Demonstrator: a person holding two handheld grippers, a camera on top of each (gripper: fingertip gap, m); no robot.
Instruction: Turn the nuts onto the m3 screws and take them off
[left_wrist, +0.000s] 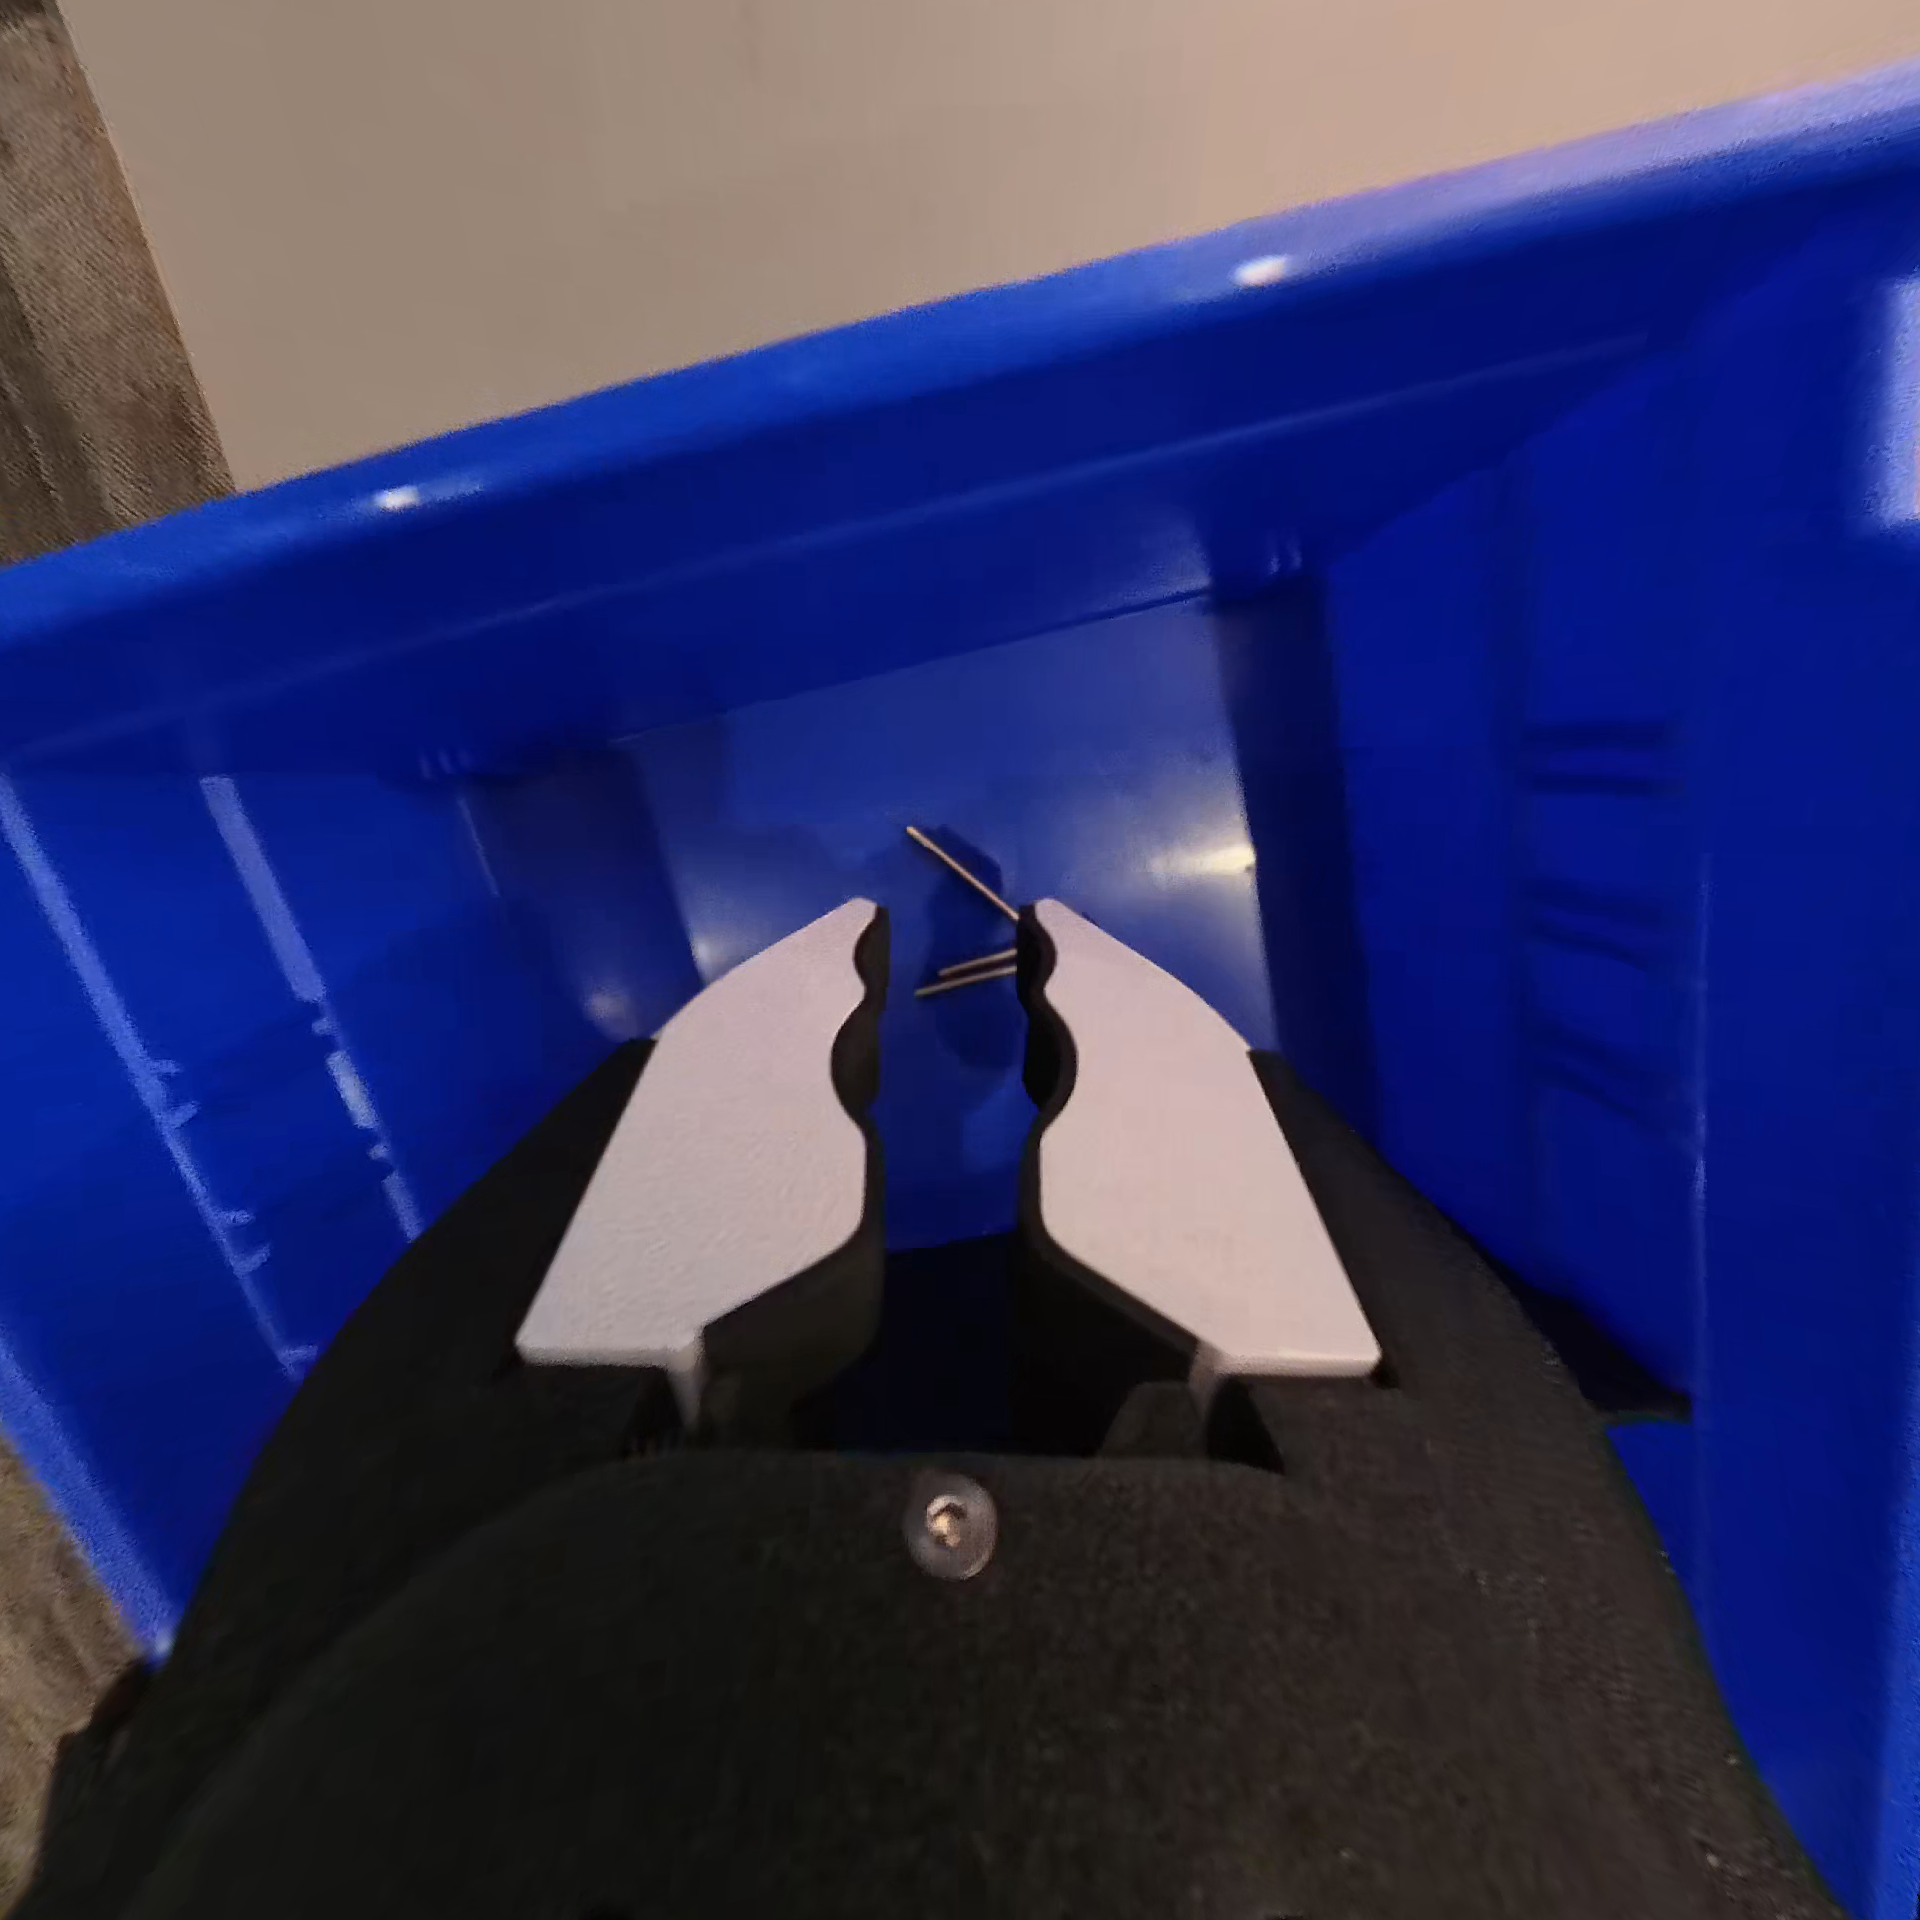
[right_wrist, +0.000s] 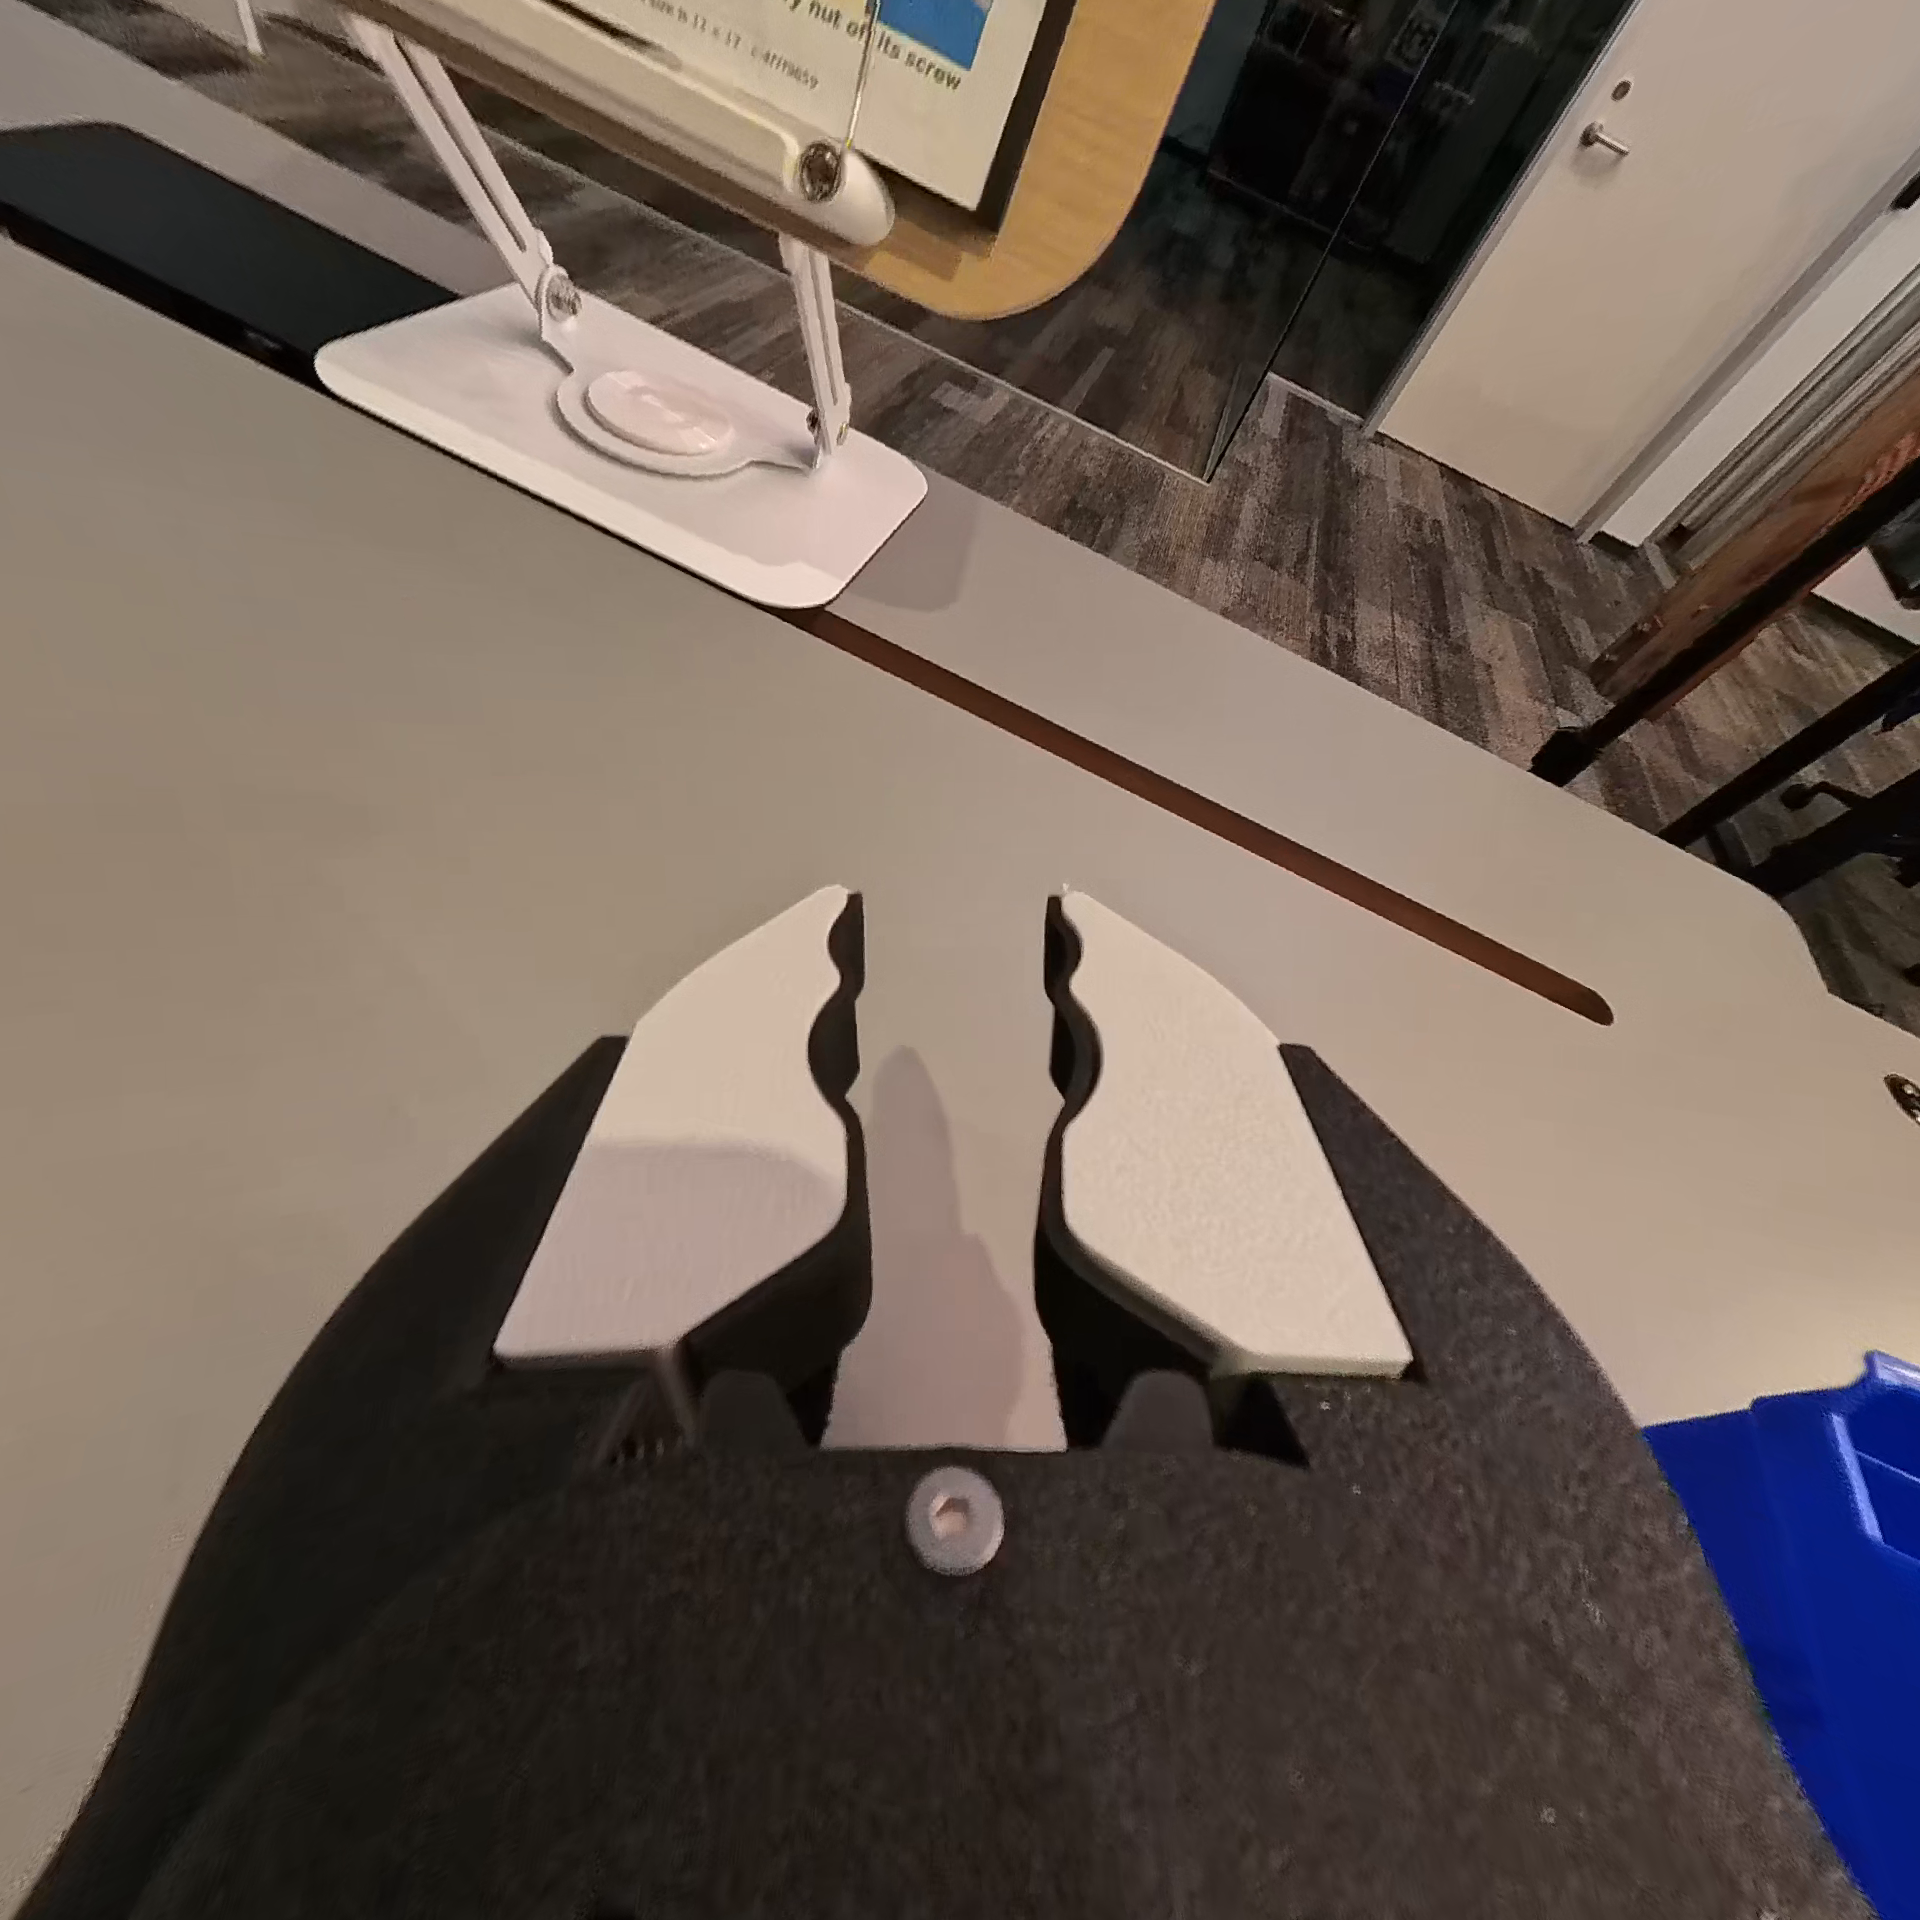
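Note:
In the left wrist view my left gripper (left_wrist: 954, 914) reaches into a blue plastic bin (left_wrist: 1039, 499), its jaws open with a narrow gap. Three thin dark metal screws (left_wrist: 961, 871) lie on the bin floor just beyond the fingertips; two of them (left_wrist: 971, 971) poke out from behind the right fingertip. No nut shows. In the right wrist view my right gripper (right_wrist: 954, 904) is open and empty, held above the bare grey table (right_wrist: 312, 779). A corner of a blue bin (right_wrist: 1829, 1538) shows at the lower right.
A white tablet stand (right_wrist: 623, 447) holding a printed sheet sits at the far edge of the table. A long dark slot (right_wrist: 1195, 800) runs across the tabletop. Carpeted floor, a glass wall and a white door lie beyond. The bin walls close in around my left gripper. Tip to tip, the grippers are about 65 centimetres apart.

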